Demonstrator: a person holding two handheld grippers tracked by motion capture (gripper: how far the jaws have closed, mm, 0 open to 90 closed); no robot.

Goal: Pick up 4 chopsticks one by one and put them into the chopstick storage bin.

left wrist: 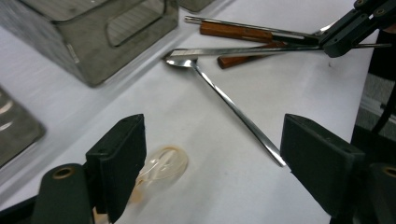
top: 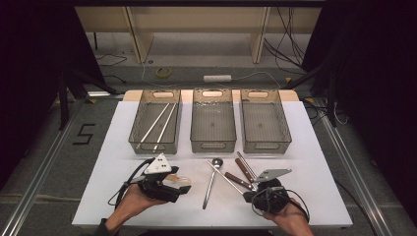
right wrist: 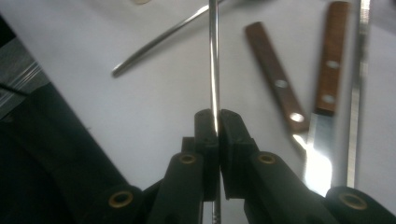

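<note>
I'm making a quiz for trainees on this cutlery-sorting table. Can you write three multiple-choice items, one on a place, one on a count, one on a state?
1. Where do the two white chopsticks lie?
A. left bin
B. middle bin
C. right bin

2. How many grey bins stand on the table?
A. two
B. three
C. four

3. How is the right gripper?
A. wide open over the spoon
B. shut on a thin metal rod
C. shut on a knife handle

Answers:
1 A, they rest slantwise in the left bin.
2 B, three stand in a row.
3 B, its jaws pinch the thin metal rod, while the left gripper stands open.
</note>
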